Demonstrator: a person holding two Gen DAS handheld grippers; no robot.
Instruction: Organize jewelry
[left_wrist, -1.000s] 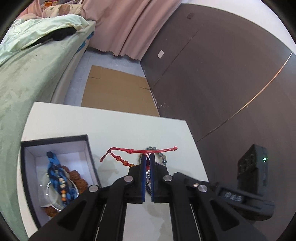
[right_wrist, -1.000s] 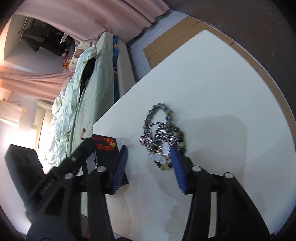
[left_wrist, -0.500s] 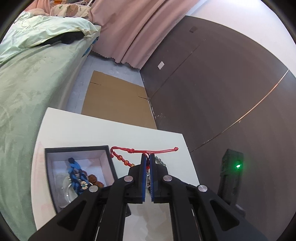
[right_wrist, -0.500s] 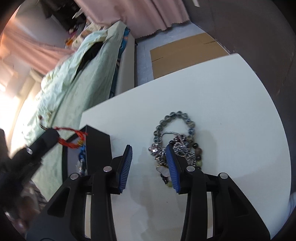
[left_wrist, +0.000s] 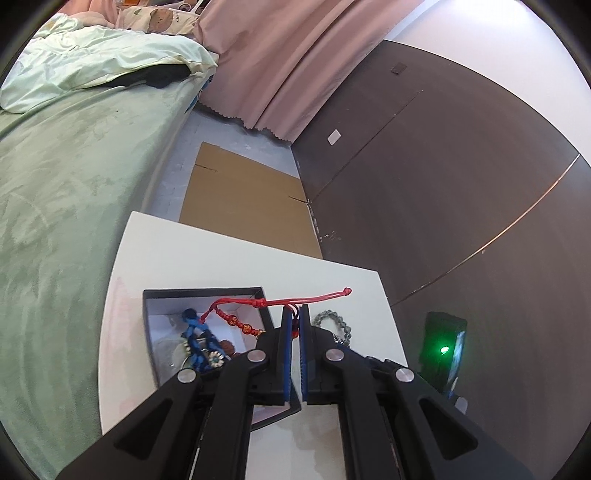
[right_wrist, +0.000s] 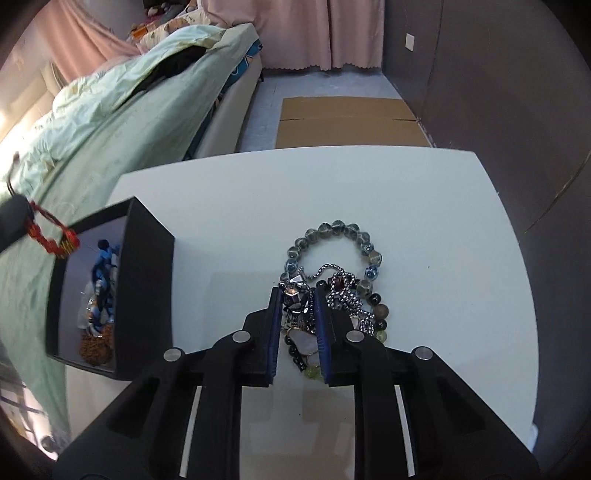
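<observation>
While the left gripper (left_wrist: 294, 314) pinches the red cord bracelet (left_wrist: 258, 304) between its fingers, the cord's pinched part is hidden between the blue pads; only the knotted strand and the beaded tail show, hanging over the black box (left_wrist: 207, 293) near the bench's (left_wrist: 229, 258) left edge. Left view cuts off the box's near wall behind the gripper body. Box contents are partly readable: blue braided bracelet (left_wrist: 195, 332), brown beads, something clear and round, hard to make out.

Right gripper (right_wrist: 296, 310) has its fingers narrowly apart, straddling the left side of the jewelry pile (right_wrist: 332, 291) mid-bench; can't tell whether the pads touch it. Pile is tangled: grey bead bracelet (right_wrist: 332, 229) on the far side, a braided silver chain, darker beads, pale pieces half under the fingers.

Right view shows the pile in full; left view shows only the grey bead loop past its right finger. Red bracelet appears at the right view's left margin, blurred, above the box.
</observation>
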